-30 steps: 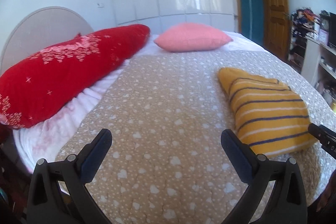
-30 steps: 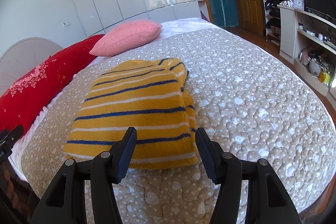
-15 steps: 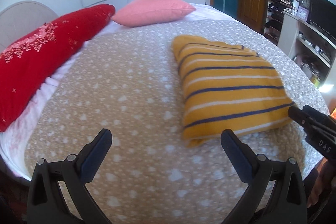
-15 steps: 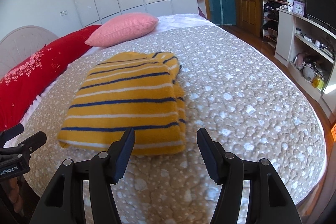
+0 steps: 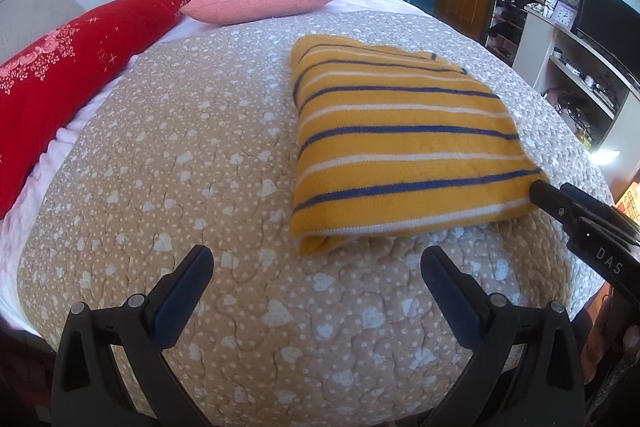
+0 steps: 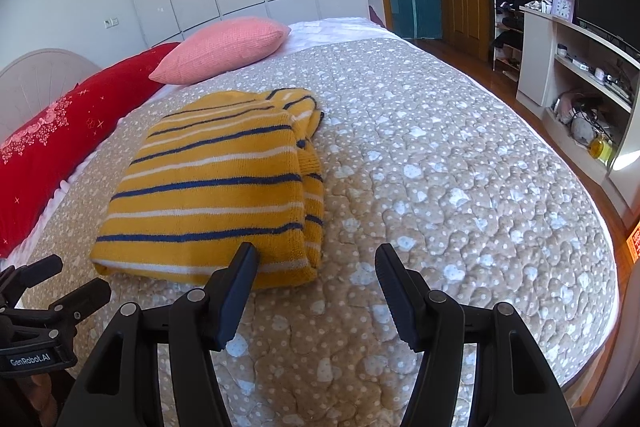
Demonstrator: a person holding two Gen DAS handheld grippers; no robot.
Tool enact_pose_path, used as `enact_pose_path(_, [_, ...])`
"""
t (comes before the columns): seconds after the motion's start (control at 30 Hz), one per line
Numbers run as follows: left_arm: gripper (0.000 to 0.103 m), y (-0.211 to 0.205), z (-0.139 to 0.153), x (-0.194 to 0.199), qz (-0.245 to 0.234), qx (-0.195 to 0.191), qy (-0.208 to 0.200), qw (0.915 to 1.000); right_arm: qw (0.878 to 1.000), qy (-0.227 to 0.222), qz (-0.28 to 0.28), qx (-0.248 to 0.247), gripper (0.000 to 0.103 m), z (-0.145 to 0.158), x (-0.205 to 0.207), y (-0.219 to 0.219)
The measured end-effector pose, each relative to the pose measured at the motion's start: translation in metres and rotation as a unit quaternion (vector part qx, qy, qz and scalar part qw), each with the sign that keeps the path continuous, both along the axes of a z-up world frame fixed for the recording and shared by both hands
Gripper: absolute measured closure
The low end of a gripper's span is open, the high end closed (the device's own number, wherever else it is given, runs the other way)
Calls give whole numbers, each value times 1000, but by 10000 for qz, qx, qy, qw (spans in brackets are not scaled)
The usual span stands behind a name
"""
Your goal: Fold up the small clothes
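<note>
Bedroom quilt [image 5: 200, 167] carries the yellow striped sweater [image 5: 400, 147], right of frame centre, apparently fully folded. Left gripper [image 5: 316, 279] and right gripper [image 6: 316, 275] are both spread, holding nothing; little seems left.

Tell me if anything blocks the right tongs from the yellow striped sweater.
Nothing visible does. The open right tongs hover at the near edge of the folded yellow knitted sweater with blue and white stripes; only bare quilted beige bedspread lies between.
</note>
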State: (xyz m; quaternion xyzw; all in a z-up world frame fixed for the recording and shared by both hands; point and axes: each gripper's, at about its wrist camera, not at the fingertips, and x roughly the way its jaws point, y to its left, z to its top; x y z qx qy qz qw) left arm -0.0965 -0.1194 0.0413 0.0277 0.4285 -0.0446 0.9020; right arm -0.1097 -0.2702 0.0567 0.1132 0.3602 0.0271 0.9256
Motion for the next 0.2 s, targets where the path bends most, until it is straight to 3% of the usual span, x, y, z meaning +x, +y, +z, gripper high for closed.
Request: enact_pose_path(0.2, [0, 4, -2, 2, 73, -35, 47, 10000, 10000, 9, -23, -23, 37, 0, 0, 1])
